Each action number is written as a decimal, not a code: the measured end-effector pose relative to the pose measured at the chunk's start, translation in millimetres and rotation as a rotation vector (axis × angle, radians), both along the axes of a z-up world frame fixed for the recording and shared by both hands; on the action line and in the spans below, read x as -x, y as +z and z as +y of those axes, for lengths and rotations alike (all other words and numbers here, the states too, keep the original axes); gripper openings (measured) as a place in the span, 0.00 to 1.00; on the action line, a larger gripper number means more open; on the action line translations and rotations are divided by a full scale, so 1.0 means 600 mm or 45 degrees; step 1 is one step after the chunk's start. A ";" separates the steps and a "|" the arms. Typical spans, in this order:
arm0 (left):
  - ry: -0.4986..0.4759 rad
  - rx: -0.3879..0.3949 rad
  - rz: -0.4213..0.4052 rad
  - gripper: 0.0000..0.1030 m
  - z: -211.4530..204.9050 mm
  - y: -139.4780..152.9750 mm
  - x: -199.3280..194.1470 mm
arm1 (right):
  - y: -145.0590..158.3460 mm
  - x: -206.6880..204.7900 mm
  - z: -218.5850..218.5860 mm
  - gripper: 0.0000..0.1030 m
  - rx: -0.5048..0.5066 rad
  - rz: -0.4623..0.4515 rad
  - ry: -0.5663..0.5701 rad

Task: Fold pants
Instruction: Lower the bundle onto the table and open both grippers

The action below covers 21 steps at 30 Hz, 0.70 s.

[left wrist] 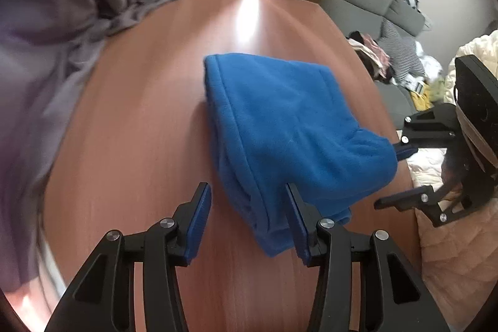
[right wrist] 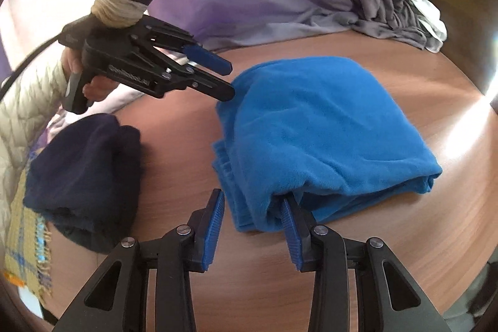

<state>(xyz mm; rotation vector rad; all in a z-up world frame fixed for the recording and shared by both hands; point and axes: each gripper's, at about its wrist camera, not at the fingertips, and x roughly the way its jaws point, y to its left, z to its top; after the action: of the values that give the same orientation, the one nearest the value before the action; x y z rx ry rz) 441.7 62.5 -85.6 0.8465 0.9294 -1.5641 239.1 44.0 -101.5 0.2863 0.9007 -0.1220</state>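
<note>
Finishing the folded bright-blue fleece pants on the reddish wooden surface.
Left tongs and right tongs parted, gripping nothing, straddling bundle edges, apparently letting go.

Black hand-held gripper, blue pads, cream quilted sleeve

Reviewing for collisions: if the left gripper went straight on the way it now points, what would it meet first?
Probably the near edge of the folded blue pants lying between the open fingers of the left gripper, or the wooden table just beside it; depth is unclear.
</note>
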 end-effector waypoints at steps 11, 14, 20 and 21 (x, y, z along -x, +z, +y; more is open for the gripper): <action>-0.073 0.005 0.079 0.19 0.019 0.016 0.031 | 0.013 0.007 -0.034 0.33 0.011 -0.025 -0.081; -0.095 0.012 0.036 0.18 0.033 0.033 0.049 | 0.022 0.017 -0.028 0.23 0.033 -0.044 -0.035; -0.056 -0.102 0.020 0.14 0.043 0.008 0.044 | 0.017 0.017 0.006 0.19 0.007 -0.027 0.178; -0.036 -0.123 0.031 0.12 0.048 0.001 0.038 | 0.011 0.015 0.012 0.18 0.000 -0.007 0.209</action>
<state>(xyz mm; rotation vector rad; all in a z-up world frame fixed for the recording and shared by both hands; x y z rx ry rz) 418.6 91.3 -85.1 0.9139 1.0210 -1.5671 230.1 51.1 -94.6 0.2120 0.9151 0.0303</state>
